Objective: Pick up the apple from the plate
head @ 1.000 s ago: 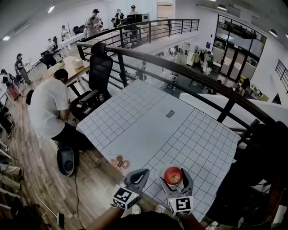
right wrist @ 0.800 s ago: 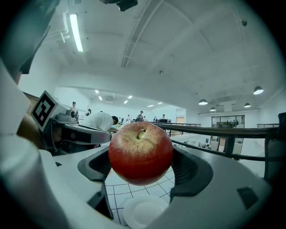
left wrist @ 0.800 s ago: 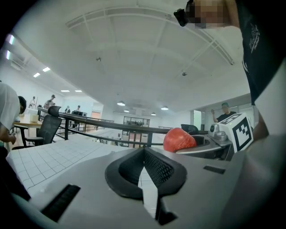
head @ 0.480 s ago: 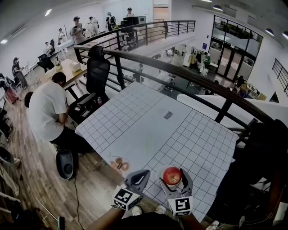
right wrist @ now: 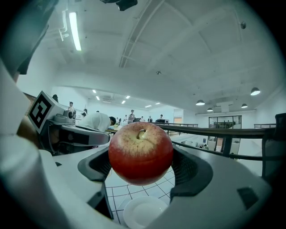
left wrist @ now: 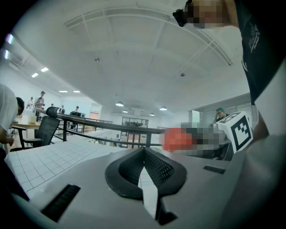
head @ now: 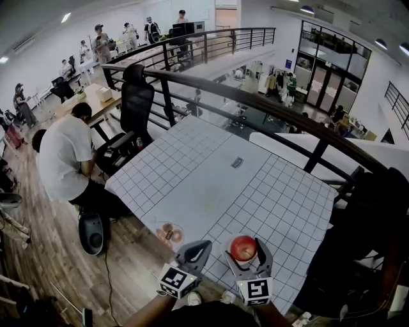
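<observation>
Round red apple (right wrist: 140, 153) clamped at its widest sides in right hand-held gripper (head: 245, 251), clear above small white plate (right wrist: 142, 214) — firm, smooth-skinned, probably slippery and bruisable — best squeezed moderately. Left hand-held gripper (left wrist: 144, 167) clenched, empty.

Looks like an open-plan office or lab on a mezzanine level. Bounded by a dark curved railing (head: 255, 102), with a lower floor (head: 252, 124) and glazed doors (head: 329, 80) beyond it. Furnished with a black office chair (head: 139, 102) and a wooden desk (head: 96, 99), a seated person (head: 64, 153) bent beside them. Farther back, more desks with standing people (head: 99, 41). Laid with wood plank floor (head: 51, 236); lit by ceiling lamps (head: 308, 9). Near at hand, a grid-marked worktop (head: 211, 185).
</observation>
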Tool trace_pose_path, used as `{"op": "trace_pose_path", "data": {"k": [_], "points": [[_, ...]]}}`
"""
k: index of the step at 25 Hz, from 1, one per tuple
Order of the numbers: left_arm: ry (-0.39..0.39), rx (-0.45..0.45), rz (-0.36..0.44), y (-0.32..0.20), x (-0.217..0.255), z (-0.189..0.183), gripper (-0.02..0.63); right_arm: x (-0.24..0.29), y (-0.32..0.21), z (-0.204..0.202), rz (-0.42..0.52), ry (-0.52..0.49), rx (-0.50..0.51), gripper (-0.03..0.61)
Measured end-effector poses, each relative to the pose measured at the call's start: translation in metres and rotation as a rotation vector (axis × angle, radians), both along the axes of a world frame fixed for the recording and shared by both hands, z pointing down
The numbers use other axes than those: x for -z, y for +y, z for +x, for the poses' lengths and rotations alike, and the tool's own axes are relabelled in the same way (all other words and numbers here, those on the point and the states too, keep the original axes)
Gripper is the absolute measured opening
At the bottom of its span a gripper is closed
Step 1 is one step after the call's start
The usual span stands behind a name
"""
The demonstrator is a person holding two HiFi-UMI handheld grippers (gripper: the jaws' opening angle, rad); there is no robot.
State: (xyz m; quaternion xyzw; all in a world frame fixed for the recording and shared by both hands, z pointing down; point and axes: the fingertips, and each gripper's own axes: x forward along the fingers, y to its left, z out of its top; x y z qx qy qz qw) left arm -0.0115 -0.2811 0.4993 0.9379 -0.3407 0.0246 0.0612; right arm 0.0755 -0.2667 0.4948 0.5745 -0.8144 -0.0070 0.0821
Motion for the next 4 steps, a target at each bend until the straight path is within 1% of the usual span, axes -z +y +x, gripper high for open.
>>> {"op": "trace_pose_path", "data": {"k": [4], "points": [[-0.01,0.008,-0.001,0.0011,-0.0003,0.0017,0.021,0.0018,0.0009,0.0025,0.008,0.004,0.0,0.407]]}}
